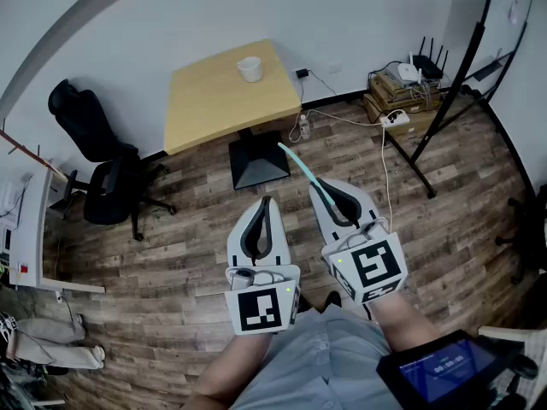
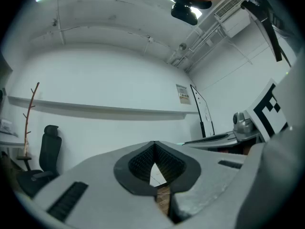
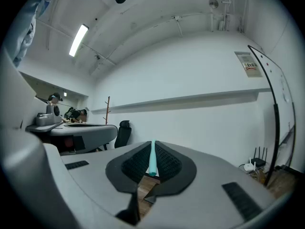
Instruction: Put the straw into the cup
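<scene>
Black office chair (image 1: 98, 156) standing far left on wood floor (image 1: 171, 229). Yellow surface (image 1: 205, 101) sitting against wall, carrying white cup (image 1: 249, 68) near its back edge. Left gripper (image 1: 264, 200) hovering above floor, fingers (image 2: 138, 166) pressing together on nothing. Right gripper (image 1: 323, 188) hanging just beside it, fingers clamping on teal straw (image 1: 299, 165). Straw is sticking out past fingertips, slanting toward surface, well apart from cup. Cardboard boxes (image 1: 397, 96) lying at right by wall.

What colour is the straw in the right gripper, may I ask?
It is a light teal plastic straw, clearest in the right gripper view.
</scene>
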The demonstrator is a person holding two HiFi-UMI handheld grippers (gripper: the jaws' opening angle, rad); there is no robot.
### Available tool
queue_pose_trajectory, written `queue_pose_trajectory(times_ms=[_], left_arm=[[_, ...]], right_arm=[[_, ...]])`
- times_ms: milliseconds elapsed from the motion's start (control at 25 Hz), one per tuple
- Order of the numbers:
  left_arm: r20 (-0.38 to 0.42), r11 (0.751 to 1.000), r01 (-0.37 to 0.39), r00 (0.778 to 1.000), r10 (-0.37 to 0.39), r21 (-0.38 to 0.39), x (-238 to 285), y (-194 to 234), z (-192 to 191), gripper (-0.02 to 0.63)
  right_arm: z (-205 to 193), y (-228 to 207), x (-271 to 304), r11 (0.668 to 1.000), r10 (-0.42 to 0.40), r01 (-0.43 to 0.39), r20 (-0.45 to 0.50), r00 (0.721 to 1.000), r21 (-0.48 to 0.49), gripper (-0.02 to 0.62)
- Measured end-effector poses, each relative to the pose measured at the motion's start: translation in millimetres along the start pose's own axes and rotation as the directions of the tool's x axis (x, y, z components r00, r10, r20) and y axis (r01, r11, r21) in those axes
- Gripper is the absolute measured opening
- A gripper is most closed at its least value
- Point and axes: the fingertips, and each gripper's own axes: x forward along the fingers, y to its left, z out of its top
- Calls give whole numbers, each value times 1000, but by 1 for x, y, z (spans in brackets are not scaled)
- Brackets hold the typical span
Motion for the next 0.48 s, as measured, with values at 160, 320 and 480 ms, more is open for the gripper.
queue_pose_trajectory(times_ms=[160,320,480], left_arm=[[-3,1000,1,1000,-1,4,2,-6,0,-3],[-8,1000,11,1000,-10,20,2,-13,-2,-3],[-7,1000,4,1000,-4,17,4,-18,-2,-3]], right_arm=[[0,-5,-4,1000,2,-2,3,1000,2,20],[-1,-9,-8,1000,1,-1,6,1000,5,20],[-2,-13,-12,1000,3,-3,15,1000,11,20]])
